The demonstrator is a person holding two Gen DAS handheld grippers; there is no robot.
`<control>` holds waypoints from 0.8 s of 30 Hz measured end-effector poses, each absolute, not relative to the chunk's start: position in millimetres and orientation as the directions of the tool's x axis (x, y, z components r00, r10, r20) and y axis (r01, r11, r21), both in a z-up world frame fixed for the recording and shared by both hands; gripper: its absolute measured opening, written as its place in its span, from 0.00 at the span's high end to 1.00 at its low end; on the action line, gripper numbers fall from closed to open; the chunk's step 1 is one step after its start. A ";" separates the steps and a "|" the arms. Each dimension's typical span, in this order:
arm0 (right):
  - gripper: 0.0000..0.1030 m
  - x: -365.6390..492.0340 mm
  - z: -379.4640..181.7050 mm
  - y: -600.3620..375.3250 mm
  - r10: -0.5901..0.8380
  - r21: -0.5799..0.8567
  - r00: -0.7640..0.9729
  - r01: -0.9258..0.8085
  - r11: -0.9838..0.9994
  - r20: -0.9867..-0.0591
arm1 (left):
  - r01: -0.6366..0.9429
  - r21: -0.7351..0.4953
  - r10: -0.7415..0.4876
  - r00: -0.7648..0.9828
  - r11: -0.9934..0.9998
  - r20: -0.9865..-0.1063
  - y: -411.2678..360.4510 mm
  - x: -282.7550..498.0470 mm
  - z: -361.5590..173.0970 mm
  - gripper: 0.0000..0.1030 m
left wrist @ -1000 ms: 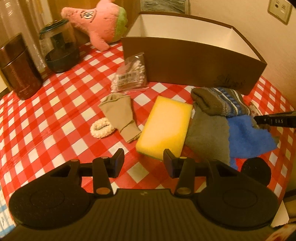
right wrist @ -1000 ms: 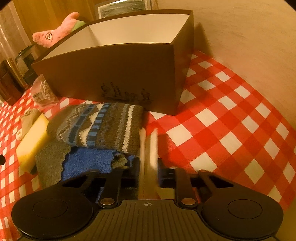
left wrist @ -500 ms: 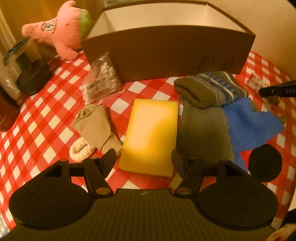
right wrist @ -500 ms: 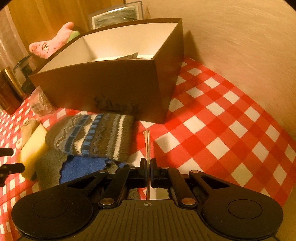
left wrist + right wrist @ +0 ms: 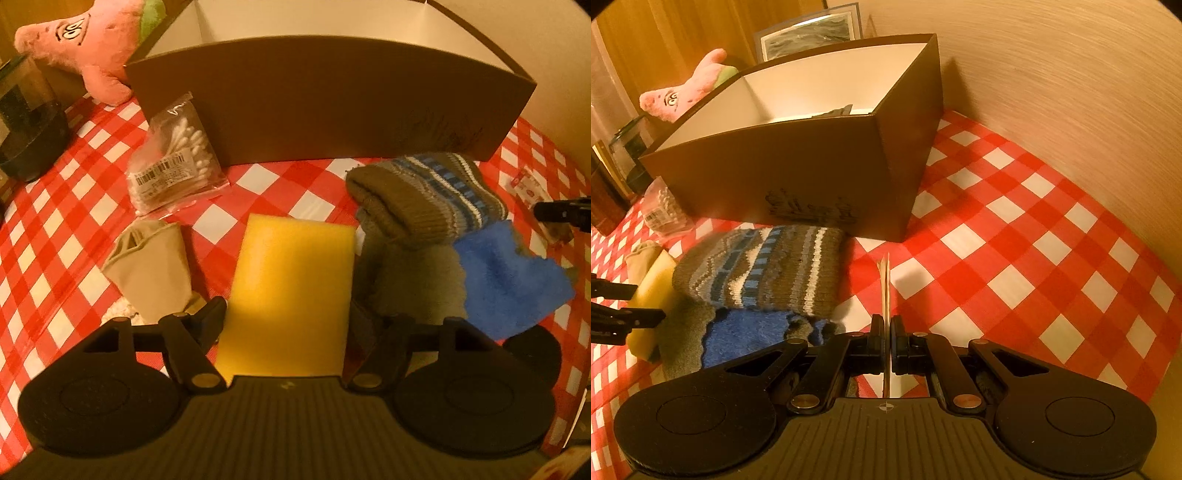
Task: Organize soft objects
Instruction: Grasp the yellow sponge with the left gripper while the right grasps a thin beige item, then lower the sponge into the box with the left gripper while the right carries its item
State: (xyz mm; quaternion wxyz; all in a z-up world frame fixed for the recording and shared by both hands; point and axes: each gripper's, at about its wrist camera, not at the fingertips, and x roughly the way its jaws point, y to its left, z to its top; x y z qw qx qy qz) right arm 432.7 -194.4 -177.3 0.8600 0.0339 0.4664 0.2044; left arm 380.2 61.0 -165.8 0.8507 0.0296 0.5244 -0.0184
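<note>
My left gripper is open, its fingers on either side of the near end of a yellow sponge lying on the red checked tablecloth. My right gripper is shut on a thin flat packet, held edge-on above the cloth; in the left wrist view the packet shows red and white at the far right. A striped knit sock lies on a grey cloth and a blue cloth. A brown box with a white inside stands behind.
A beige sock, a white scrunchie and a bag of cotton swabs lie left of the sponge. A pink star plush and a dark jar stand at the back left. A wall rises at the right.
My left gripper moved forward and down over the sponge and opened wider around it. My right gripper closed on the thin packet and lifted it off the cloth.
</note>
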 end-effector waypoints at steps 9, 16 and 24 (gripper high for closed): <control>0.97 431.6 -172.4 -197.3 0.384 0.249 0.496 -0.318 0.915 -0.779 | 0.063 0.037 0.001 0.486 0.997 -0.874 61.2 376.3 -161.5 0.37; 0.97 426.8 -154.2 -204.0 0.400 0.254 0.525 -0.328 0.910 -0.751 | -0.002 -0.007 -0.004 0.557 1.000 -0.830 77.3 357.6 -125.5 0.38; 0.97 420.3 -104.6 -209.3 0.464 0.265 0.592 -0.394 0.880 -0.659 | -0.086 0.003 0.057 0.633 0.996 -0.772 104.3 350.6 -66.4 0.37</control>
